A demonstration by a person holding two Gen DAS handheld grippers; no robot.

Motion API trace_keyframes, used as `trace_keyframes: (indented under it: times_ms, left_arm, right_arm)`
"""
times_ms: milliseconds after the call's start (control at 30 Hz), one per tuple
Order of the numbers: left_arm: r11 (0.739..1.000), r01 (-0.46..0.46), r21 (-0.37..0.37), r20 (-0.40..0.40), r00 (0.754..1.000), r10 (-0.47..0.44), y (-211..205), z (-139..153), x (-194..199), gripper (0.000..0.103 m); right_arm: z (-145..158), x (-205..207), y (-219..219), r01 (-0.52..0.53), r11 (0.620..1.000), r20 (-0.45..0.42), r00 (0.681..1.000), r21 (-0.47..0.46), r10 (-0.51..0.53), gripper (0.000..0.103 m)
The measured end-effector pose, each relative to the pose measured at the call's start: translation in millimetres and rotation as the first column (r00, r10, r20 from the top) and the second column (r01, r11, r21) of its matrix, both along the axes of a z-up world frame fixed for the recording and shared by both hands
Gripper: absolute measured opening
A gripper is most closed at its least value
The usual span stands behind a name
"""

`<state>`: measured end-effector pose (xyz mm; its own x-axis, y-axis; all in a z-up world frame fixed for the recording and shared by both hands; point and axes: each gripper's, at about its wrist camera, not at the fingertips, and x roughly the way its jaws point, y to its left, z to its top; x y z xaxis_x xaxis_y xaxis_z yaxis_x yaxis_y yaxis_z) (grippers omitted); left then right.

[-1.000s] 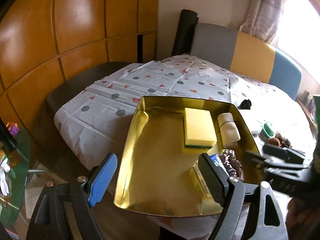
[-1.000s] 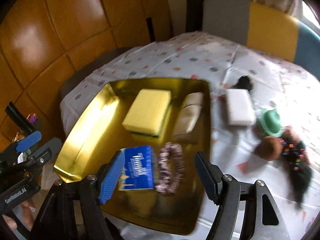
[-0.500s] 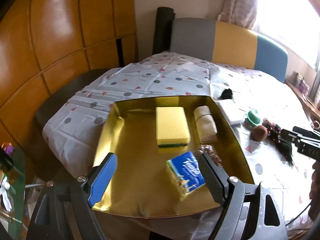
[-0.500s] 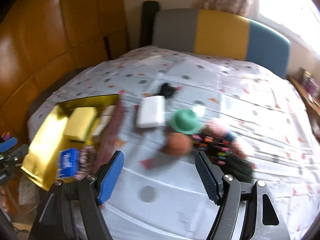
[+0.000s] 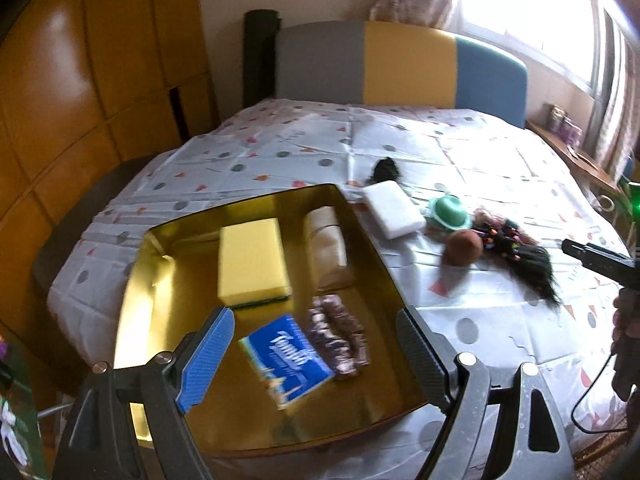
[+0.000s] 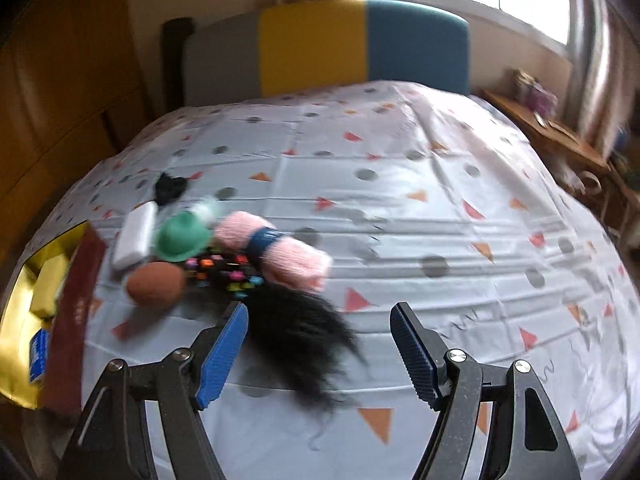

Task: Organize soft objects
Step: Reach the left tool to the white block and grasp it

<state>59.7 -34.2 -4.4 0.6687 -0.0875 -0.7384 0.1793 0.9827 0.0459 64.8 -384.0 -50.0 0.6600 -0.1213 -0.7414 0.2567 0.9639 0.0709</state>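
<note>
Over the shiny gold metal tray [image 5: 136, 292] my left claw [image 5: 316, 354] hovers, fingers apart, nothing in it. My right claw [image 6: 320, 354] hangs low over the white dotted bedsheet [image 6: 420, 184], also spread wide & empty.

Progress, my read: approx. half done. Inside tray: yellow rectangular sponge [image 5: 252, 264], beige rolled cloth [image 5: 326, 240], blue tissue pack [image 5: 286, 362], purple-brown fabric scrunchie [image 5: 338, 338]. Left out on the bed: white foam block [image 5: 394, 210] just beside the tray rim, green felt mini hat [image 6: 182, 238], brown fuzzy ball [image 6: 156, 284], pink rolled towel w/ blue band [image 6: 276, 254], black hair wig w/ coloured clips [image 6: 296, 336], small black fuzzy item [image 6: 170, 188] further back.

Next thing looks like the wig, since it's nearest my right claw. Its long axis runs diagonally: clip end by hat & ball, loose hair tips trailing toward me, between my fingers but nearer the blue one. Towel's long axis also lies diagonal, upper-left to lower-right, touching the wig's clip end.
</note>
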Motion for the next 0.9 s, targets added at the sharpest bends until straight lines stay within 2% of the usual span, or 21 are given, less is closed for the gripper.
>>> trace_keyframes:
  times_ms: [167,233,333,533,633,900]
  left_arm:
    - [0.999,0.034,-0.034,-0.039,0.999,-0.036,-19.2,-2.3,10.9,0.084]
    - [0.997,0.045,-0.063,-0.063,0.997,-0.049,-26.2,-2.1,19.3,0.083]
    - [0.993,0.061,-0.102,-0.104,0.992,-0.072,-36.8,-2.1,31.8,0.076]
    - [0.981,0.088,-0.171,-0.179,0.977,-0.118,-63.1,-0.9,70.9,0.073]
    - [0.974,0.069,-0.216,-0.234,0.965,-0.120,-77.1,-4.9,102.0,0.072]
    - [0.972,-0.028,-0.234,-0.330,0.943,-0.052,-100.2,-34.5,181.0,0.071]
  right_arm:
    - [-2.5,-1.9,-24.0,0.073,0.992,0.002,0.997,0.105,-0.073,0.075]
    - [-1.4,-3.9,-24.5,0.081,0.990,0.007,0.997,0.113,-0.082,0.083]
    - [1.2,-4.1,-24.6,0.075,0.989,0.017,0.997,0.128,-0.078,0.083]
    - [6.0,-5.2,-22.2,0.058,0.988,0.033,0.997,0.144,-0.063,0.084]
    - [7.9,-6.1,-22.5,0.056,0.986,0.041,0.997,0.155,-0.063,0.085]
    - [10.6,-6.3,-25.5,0.056,0.981,0.051,0.996,0.183,-0.067,0.085]
